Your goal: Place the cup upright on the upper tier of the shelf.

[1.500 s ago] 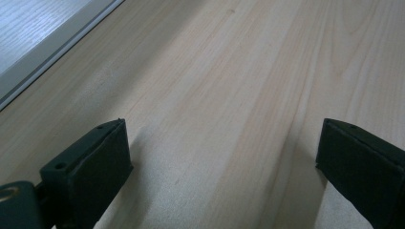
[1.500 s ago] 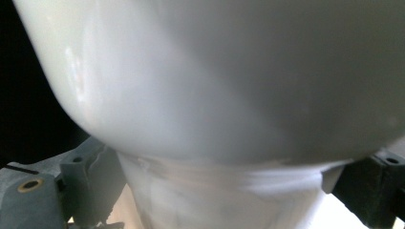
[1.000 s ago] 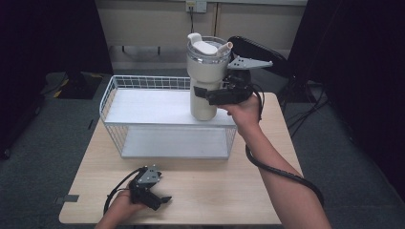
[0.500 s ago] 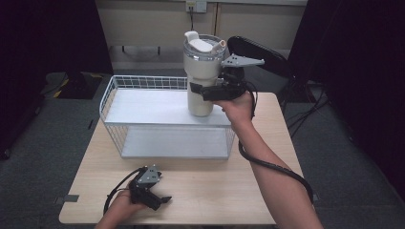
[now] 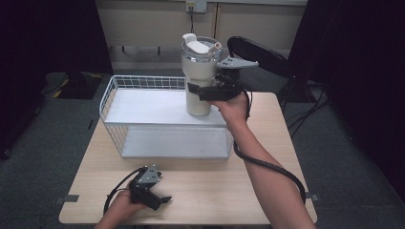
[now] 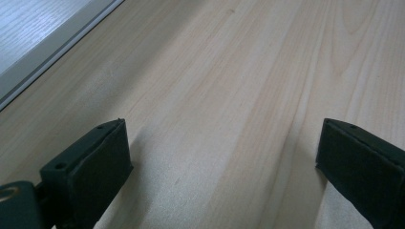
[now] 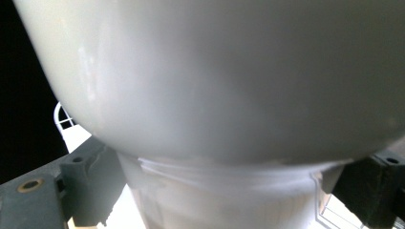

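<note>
- A white tumbler [image 5: 199, 76] with a clear lid and a white spout is seen upright, its long axis vertical, above the far right corner of a white wire basket [image 5: 111, 93].
- Its base appears to sit at or just above the level of the white shelf panel [image 5: 148, 107] laid across the basket's top; whether it touches that panel cannot be told.
- The tumbler's narrower lower body is clasped from the right side by the right gripper [image 5: 203, 90], one jaw on each flank; in the right gripper view the tumbler [image 7: 215, 76] bulges over the jaws pressed to its lower section.
- The relation that matters is judged to be vertical: the tumbler stands straight over the panel, so a straight descent with the axis kept upright is probably what a set-down would call for.
- The left gripper [image 5: 160, 200] is rested well apart on the near part of the wooden table [image 5: 215, 191], jaws spread with nothing between them, as the bare wood [image 6: 224, 109] confirms.
- The right hand [image 5: 231, 107] is by far the nearer to the tumbler.
</note>
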The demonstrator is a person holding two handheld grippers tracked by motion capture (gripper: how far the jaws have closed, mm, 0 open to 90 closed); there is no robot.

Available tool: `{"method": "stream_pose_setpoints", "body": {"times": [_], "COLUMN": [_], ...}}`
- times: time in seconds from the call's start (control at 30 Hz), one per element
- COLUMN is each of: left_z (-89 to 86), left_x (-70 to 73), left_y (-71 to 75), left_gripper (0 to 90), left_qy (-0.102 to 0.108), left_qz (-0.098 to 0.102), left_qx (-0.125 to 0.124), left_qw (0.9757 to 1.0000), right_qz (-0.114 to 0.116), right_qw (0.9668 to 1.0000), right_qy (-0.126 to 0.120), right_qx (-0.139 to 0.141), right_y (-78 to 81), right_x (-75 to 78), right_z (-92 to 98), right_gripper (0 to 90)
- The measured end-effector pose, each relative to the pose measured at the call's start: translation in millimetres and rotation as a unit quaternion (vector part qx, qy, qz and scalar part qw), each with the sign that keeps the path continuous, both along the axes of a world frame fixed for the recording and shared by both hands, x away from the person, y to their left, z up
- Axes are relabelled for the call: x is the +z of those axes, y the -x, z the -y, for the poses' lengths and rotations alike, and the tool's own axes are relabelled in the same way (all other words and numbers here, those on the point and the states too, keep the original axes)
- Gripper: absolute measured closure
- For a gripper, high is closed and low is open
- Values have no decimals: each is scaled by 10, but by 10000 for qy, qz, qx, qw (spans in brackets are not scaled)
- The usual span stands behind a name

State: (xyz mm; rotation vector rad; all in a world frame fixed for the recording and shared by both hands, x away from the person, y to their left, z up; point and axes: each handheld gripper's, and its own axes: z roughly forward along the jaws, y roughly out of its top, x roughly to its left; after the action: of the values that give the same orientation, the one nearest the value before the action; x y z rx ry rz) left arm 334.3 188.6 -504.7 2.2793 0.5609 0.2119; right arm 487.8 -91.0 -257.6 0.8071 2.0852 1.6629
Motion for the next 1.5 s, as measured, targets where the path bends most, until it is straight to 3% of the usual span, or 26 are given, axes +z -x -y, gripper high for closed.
{"method": "stream_pose_setpoints", "body": {"times": [0.43,0.87,1.5], "left_z": [0,-4,-4], "left_x": [0,2,3], "left_y": [0,-3,-3], "left_gripper": [37,37,37], "left_qy": [-1,-30,-36], "left_qz": [2,9,11], "left_qx": [0,-24,-29], "left_qw": [10000,10000,10000], "right_qz": [-28,69,95], "right_qw": [10000,9999,9999], "right_qy": [-16,136,54], "right_qx": [-56,49,120], "right_y": [-24,11,-2], "right_x": [-70,-73,-103], "right_z": [-51,-43,-28], "right_gripper": [96,92,83]}}
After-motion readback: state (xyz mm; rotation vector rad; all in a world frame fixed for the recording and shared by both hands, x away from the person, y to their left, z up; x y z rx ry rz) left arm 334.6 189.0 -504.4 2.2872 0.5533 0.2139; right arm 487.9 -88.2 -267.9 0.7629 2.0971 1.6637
